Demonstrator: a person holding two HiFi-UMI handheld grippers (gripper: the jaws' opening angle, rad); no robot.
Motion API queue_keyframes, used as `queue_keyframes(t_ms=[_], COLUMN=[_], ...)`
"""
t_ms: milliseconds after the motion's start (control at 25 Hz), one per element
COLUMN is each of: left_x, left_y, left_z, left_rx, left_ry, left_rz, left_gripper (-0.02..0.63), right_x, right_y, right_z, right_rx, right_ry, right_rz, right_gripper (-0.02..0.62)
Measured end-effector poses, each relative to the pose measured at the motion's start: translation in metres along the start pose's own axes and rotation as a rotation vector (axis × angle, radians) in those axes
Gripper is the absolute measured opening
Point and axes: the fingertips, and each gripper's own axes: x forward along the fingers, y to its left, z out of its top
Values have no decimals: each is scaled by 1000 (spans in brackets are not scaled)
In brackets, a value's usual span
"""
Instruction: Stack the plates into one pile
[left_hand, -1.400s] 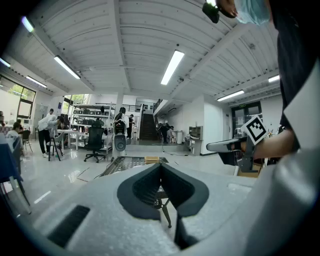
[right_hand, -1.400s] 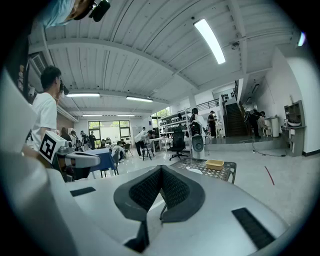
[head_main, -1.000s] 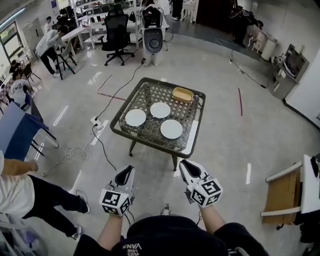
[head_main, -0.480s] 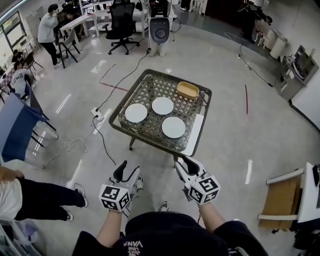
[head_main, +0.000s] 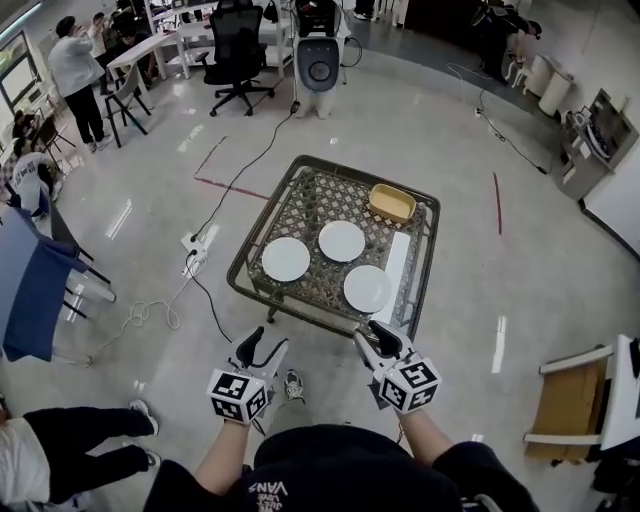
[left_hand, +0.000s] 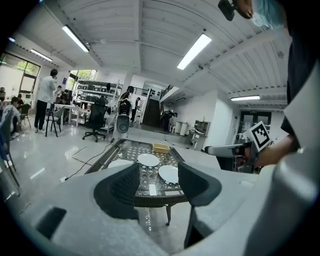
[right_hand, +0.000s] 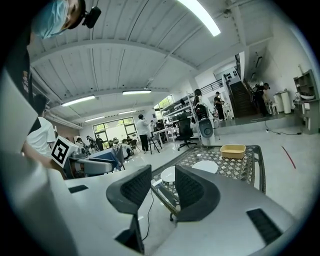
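Fig. My L hand-held gripper (head_main: 262, 346) & R hand-held gripper (head_main: 372, 336): jaws just opened, both spread, nothing between. Bench (head_main: 315, 200) now closer, at 12 o'clock. Its three plates (head_main: 286, 258) lie apart, unstacked: approach only, no pick yet.

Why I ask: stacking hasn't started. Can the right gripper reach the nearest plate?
Probably yes: the open, empty right gripper is near the table; nothing lies between it and the nearest plate.

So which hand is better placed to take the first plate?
Right, likely: both have just opened, empty, but the right tongs sit just short of the near plate; the left tongs are farther from any plate.
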Motion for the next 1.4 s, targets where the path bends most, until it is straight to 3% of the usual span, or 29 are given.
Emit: queue_keyframes(t_ms=[320,720,1400], left_x=[32,75,181], left_y=[80,135,193], left_z=[0,-15,-68], left_rx=[0,0,-96], left_ry=[73,147,323], left_rz=[-49,-70,35], left_gripper=[236,236,236], right_x=[89,160,275], right_y=[-1,-14,-67], right_z=[-6,-30,-90], right_rx=[51,97,146], right_ry=[34,103,392], right_rz=[-64,-114,44], right_gripper=[130,129,144])
